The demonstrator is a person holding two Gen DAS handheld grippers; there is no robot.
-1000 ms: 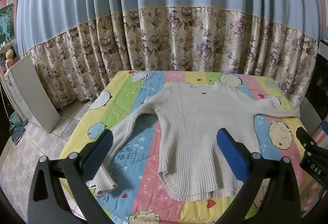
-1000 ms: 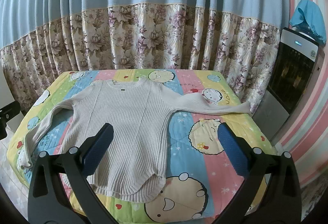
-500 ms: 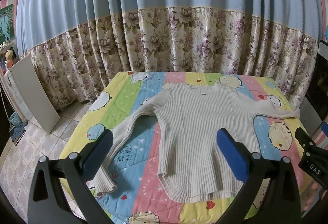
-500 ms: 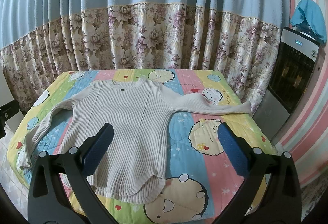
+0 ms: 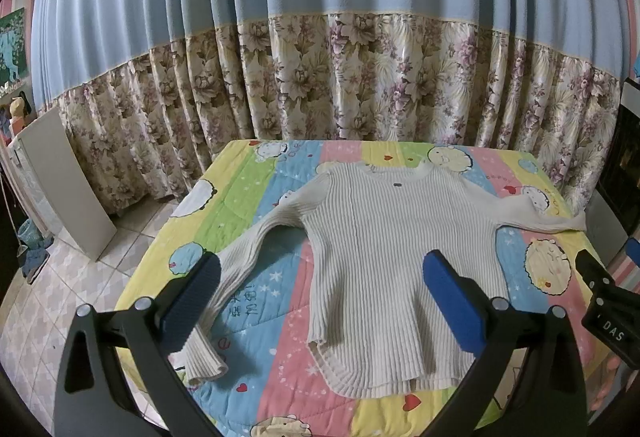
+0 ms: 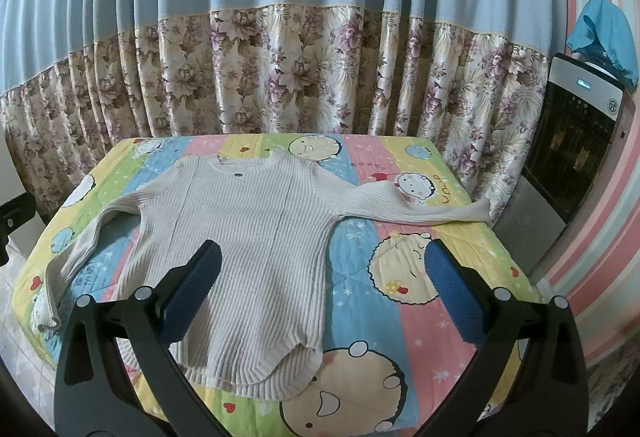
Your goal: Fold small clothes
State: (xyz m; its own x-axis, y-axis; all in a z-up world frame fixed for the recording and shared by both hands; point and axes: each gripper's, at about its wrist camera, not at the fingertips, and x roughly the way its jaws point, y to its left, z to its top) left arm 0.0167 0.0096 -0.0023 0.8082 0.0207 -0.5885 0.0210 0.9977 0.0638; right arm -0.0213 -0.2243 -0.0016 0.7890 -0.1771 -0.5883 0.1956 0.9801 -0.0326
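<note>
Beige sweater (image 5: 384, 261) beyond both hand-held grippers.

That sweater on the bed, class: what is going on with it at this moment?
A person holds two grippers above a cream ribbed sweater that lies spread flat on a cartoon-print quilt, sleeves stretched out to both sides. The left gripper and the right gripper both hover open over its lower part, touching nothing. No fold has been made yet; the folding is about to begin.
</note>
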